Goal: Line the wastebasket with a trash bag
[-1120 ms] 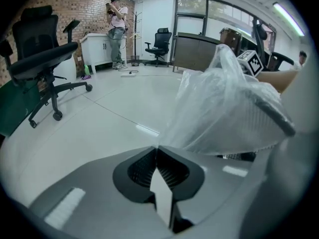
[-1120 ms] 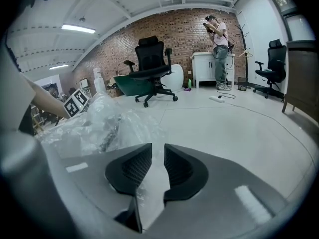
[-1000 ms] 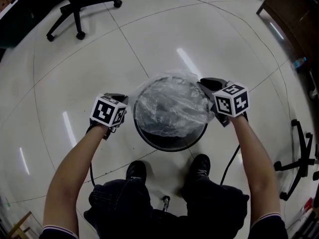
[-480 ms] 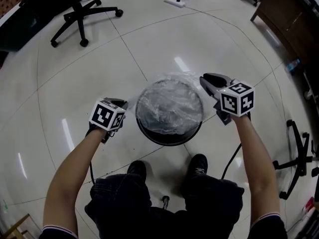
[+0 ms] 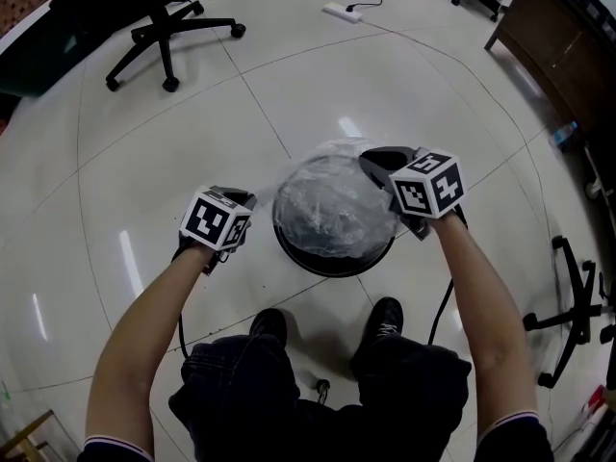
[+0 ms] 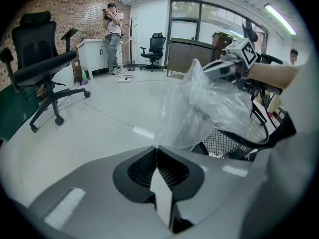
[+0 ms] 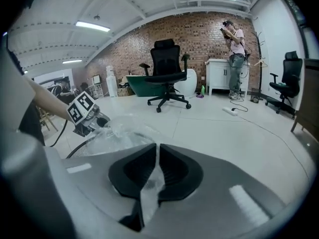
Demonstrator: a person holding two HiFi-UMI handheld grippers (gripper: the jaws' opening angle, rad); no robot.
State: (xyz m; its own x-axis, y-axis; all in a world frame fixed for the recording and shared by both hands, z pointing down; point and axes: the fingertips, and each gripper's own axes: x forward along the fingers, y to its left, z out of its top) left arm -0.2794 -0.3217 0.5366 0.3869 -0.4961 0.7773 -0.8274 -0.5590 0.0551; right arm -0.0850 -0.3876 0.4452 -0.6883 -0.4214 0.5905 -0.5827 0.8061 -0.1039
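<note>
A black mesh wastebasket (image 5: 332, 253) stands on the floor between my feet and the grippers. A clear trash bag (image 5: 332, 195) is spread across its top. My left gripper (image 5: 241, 201) sits at the basket's left side and is shut on the bag's edge; the film (image 6: 199, 103) rises straight from its closed tips (image 6: 156, 147). My right gripper (image 5: 377, 161) is over the basket's far right rim. Its jaws are closing on a strip of the bag (image 7: 149, 183) that runs between them. Each gripper view shows the other gripper (image 6: 225, 66) (image 7: 92, 122) across the bag.
Black office chairs stand at the far left (image 5: 159, 32) and at the right edge (image 5: 568, 306). A white power strip (image 5: 344, 12) lies on the floor beyond. A dark cabinet (image 5: 568, 37) fills the upper right. A person (image 7: 234, 59) stands by a white cupboard.
Both grippers have risen with the bag. The right one swung left over the basket's far rim and its jaws narrowed on the film. The bag now sits tighter across the opening.
</note>
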